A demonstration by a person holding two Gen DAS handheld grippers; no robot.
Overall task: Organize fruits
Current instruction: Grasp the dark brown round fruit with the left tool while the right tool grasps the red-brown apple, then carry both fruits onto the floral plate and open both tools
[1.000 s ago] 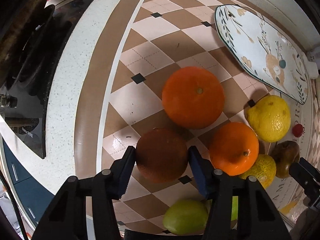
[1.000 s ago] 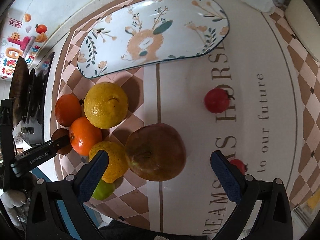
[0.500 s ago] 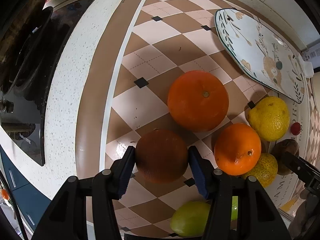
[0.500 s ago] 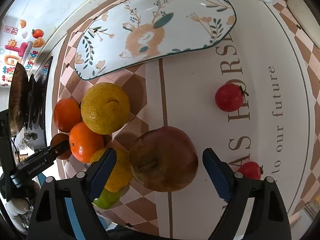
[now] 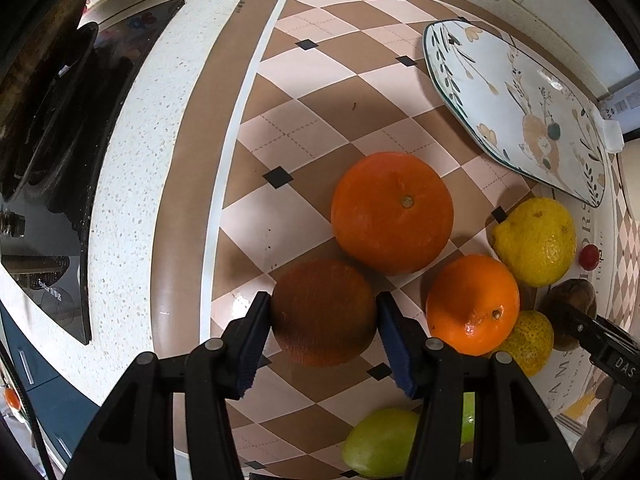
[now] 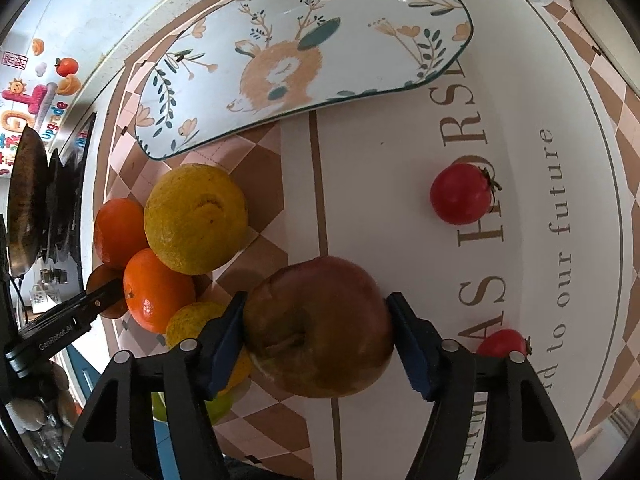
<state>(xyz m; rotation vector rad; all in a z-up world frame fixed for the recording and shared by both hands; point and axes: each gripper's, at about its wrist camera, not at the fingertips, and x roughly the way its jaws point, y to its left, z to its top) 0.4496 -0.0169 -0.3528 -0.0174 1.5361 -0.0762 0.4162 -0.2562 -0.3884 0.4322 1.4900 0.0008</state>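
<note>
A checkered mat (image 5: 320, 92) covers the speckled bench (image 5: 132, 168), with a deer-print plate (image 6: 304, 52) lying at its far side. The left gripper (image 5: 323, 332) is clamped on a dark brown fruit (image 5: 323, 312), both pads pressed to its sides, beside a large orange (image 5: 392, 212). The right gripper (image 6: 316, 340) squeezes a reddish-brown apple (image 6: 318, 328) next to the citrus pile.

Bright, sharp frames; fisheye-warped, dark-vignetted edges.
</note>
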